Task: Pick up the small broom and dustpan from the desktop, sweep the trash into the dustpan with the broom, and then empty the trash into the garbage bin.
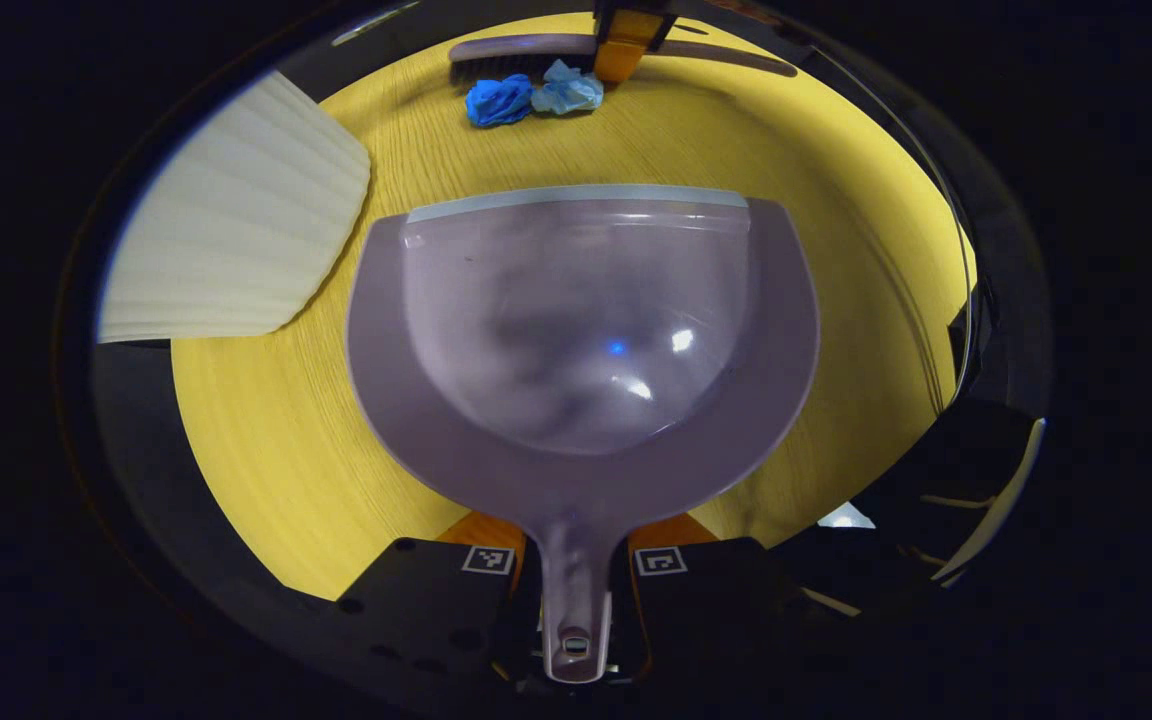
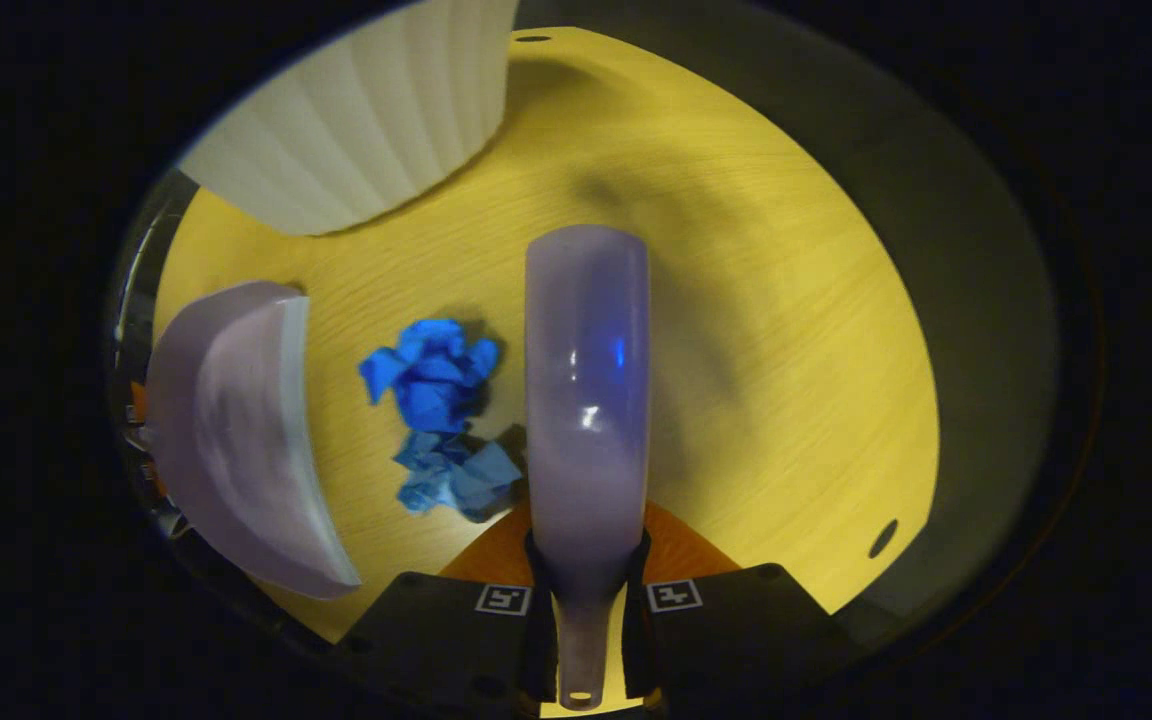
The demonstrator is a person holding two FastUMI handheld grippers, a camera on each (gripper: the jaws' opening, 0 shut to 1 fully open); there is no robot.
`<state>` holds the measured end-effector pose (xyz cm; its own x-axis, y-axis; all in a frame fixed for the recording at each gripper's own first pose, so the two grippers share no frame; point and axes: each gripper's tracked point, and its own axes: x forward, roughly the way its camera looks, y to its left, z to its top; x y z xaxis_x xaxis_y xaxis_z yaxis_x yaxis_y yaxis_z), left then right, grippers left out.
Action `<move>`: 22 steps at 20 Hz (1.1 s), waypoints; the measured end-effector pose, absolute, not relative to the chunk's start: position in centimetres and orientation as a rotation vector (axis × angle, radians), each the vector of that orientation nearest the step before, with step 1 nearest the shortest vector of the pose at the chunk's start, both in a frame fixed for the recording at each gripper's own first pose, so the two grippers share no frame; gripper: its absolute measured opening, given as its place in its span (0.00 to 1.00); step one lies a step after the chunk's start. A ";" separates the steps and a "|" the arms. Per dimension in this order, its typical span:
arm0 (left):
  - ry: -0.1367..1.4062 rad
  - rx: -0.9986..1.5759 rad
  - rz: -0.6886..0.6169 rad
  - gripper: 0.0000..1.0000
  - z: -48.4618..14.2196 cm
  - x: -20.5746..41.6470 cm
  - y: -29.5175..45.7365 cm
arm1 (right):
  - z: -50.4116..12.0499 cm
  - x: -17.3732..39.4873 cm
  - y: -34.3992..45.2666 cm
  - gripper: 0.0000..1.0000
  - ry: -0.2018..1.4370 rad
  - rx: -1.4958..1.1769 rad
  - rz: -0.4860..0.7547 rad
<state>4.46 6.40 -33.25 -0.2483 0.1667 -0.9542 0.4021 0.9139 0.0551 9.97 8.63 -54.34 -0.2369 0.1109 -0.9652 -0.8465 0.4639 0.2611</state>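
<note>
Yellow wood-grain desk [image 1: 836, 180] under dim light; dark surround beyond its edge; hole [image 2: 882, 537] at five o'clock, right gripper view.

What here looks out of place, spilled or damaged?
Nothing stands out. Two crumpled blue paper wads lie loose on the yellow desktop between the dustpan and broom, each held by a gripper.

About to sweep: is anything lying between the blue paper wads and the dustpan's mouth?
Nothing visible. In the right gripper view, bare desktop separates the two paper wads from the dustpan lip; the broom sits on their far side. The white bin stands off to one side.
</note>
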 end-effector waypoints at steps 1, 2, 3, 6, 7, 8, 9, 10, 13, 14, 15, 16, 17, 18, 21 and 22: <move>1.830 0.429 -0.237 0.27 -33.4 4.5 6.6 | -54.3 9.2 8.5 0.27 1.552 -0.703 1.076; 1.827 0.430 -0.244 0.29 -33.1 4.6 6.6 | -53.9 8.9 8.8 0.27 1.526 -0.717 1.122; 1.830 0.440 -0.246 0.28 -33.4 4.4 6.8 | -53.4 8.1 8.9 0.27 1.542 -0.712 1.169; 1.833 0.467 -0.260 0.27 -33.0 4.3 7.2 | -52.1 5.0 8.6 0.27 1.562 -0.772 1.309; 1.837 0.473 -0.264 0.27 -33.0 4.2 7.2 | -51.4 3.7 8.8 0.27 1.586 -0.768 1.345; 1.834 0.479 -0.266 0.27 -32.9 4.2 7.3 | -50.7 2.5 8.9 0.28 1.619 -0.740 1.384; 1.833 0.482 -0.270 0.27 -33.0 4.2 7.3 | -50.2 1.2 9.0 0.28 1.655 -0.691 1.417; 1.828 0.486 -0.275 0.27 -32.9 4.2 7.4 | -49.8 0.0 9.0 0.28 1.700 -0.638 1.444; 1.824 0.495 -0.286 0.27 -33.0 4.1 7.4 | -47.4 -4.3 10.8 0.28 1.869 -0.352 1.486; 1.837 0.524 -0.288 0.28 -33.0 3.8 7.8 | -46.9 -4.5 11.2 0.28 1.860 -0.321 1.502; 1.815 0.538 -0.304 0.28 -32.7 3.9 7.9 | -47.3 -5.5 10.7 0.28 1.849 -0.309 1.496; 1.817 0.541 -0.303 0.28 -33.0 3.9 7.8 | -47.3 -5.8 11.7 0.28 1.841 -0.292 1.477; 1.810 0.535 -0.294 0.27 -33.1 4.0 7.8 | -47.4 -4.7 11.6 0.28 1.811 -0.269 1.450; 1.801 0.527 -0.287 0.29 -33.1 4.1 7.6 | -47.1 -4.1 11.6 0.28 1.791 -0.226 1.417; 1.739 0.506 -0.269 0.27 -33.1 4.6 7.3 | -44.5 -2.2 11.7 0.28 1.667 -0.071 1.323; 1.708 0.498 -0.268 0.29 -33.5 4.9 7.1 | -43.6 -1.4 11.3 0.28 1.627 -0.037 1.290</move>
